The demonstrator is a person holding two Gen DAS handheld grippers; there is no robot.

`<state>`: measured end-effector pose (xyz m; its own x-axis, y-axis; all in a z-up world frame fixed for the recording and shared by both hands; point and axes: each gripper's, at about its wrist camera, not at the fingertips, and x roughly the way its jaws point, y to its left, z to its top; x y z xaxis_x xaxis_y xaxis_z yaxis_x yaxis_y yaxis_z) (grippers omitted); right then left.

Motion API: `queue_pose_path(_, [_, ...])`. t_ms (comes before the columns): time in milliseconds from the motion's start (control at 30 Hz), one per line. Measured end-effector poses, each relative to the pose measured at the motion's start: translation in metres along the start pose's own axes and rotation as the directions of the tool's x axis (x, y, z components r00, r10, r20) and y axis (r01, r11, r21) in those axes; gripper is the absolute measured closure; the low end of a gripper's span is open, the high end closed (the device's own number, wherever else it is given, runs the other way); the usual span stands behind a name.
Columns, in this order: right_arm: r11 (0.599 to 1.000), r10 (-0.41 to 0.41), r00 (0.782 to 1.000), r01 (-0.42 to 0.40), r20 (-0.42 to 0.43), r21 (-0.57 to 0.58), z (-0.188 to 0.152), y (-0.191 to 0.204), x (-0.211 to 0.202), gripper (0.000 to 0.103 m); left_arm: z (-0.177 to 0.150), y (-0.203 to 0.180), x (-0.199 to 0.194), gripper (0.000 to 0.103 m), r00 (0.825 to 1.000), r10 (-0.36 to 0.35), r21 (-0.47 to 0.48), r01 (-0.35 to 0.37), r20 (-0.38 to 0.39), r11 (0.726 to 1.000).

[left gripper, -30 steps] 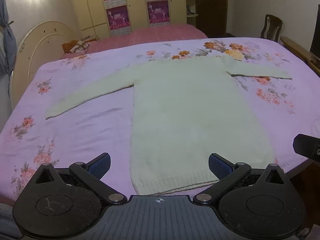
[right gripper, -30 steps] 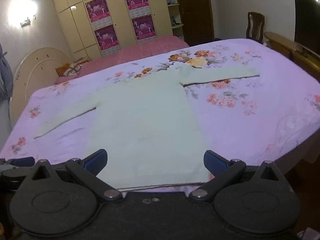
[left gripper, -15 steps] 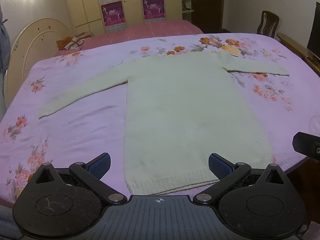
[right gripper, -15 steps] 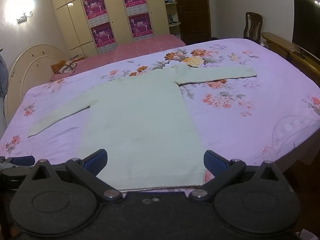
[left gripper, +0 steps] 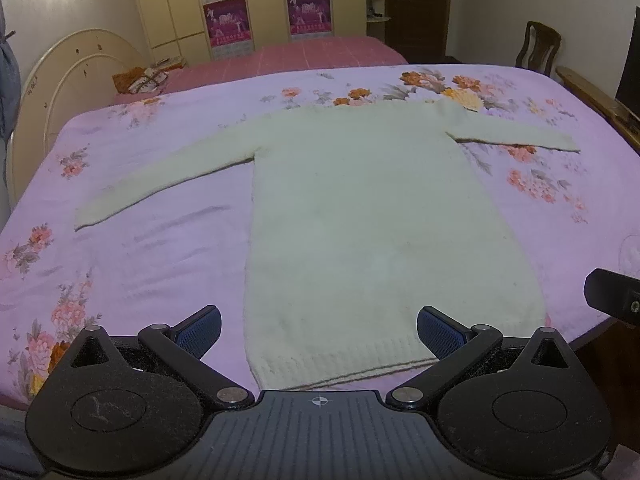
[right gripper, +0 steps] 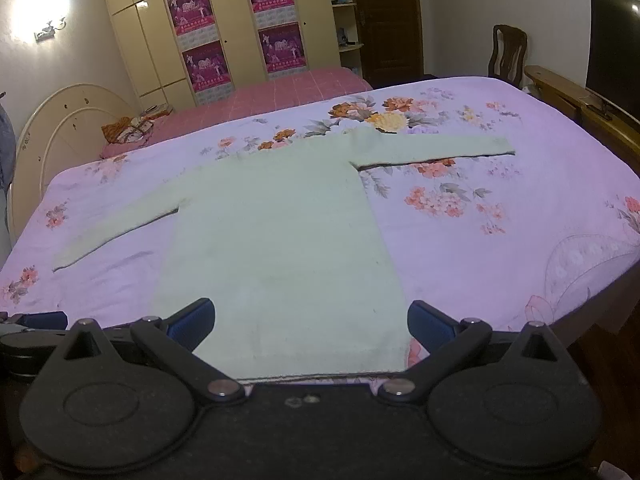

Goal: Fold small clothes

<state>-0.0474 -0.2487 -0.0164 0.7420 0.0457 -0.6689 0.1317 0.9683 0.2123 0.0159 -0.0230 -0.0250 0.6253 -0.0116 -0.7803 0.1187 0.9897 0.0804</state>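
A pale cream long-sleeved sweater lies flat on the pink floral bedspread, sleeves spread left and right, ribbed hem toward me. It also shows in the right wrist view. My left gripper is open and empty, held above the hem near the bed's front edge. My right gripper is open and empty, also above the hem, to the right of the left one. The right gripper's edge shows in the left wrist view.
A second bed with a red cover stands behind, with a bundle of cloth on it. A cream round headboard is at the left. A wooden chair, a TV and a wooden footboard are at the right.
Both grippers have risen and tilted slightly, so the sweater sits lower and fuller in both views. Both stay open. The sweater has not moved.
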Motion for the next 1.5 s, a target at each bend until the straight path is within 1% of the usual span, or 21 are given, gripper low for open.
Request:
queue_pose_path(867, [1.0, -0.016, 1.0, 0.016, 0.004, 0.008, -0.003, -0.006, 0.003, 0.001, 0.002, -0.005, 0.003, 0.0, 1.0, -0.002, -0.002, 0.002, -0.007, 1.0])
queue_pose_path(1200, [1.0, -0.023, 1.0, 0.023, -0.001, -0.005, 0.001, -0.003, 0.011, 0.001, 0.007, -0.003, 0.017, 0.0, 1.0, 0.008, -0.013, -0.009, -0.016, 1.0])
queue_pose_path(1500, [0.999, -0.037, 0.999, 0.037, -0.007, -0.004, 0.008, -0.002, 0.025, 0.001, 0.019, -0.002, 0.035, 0.0, 1.0, 0.017, -0.012, -0.017, -0.022, 1.0])
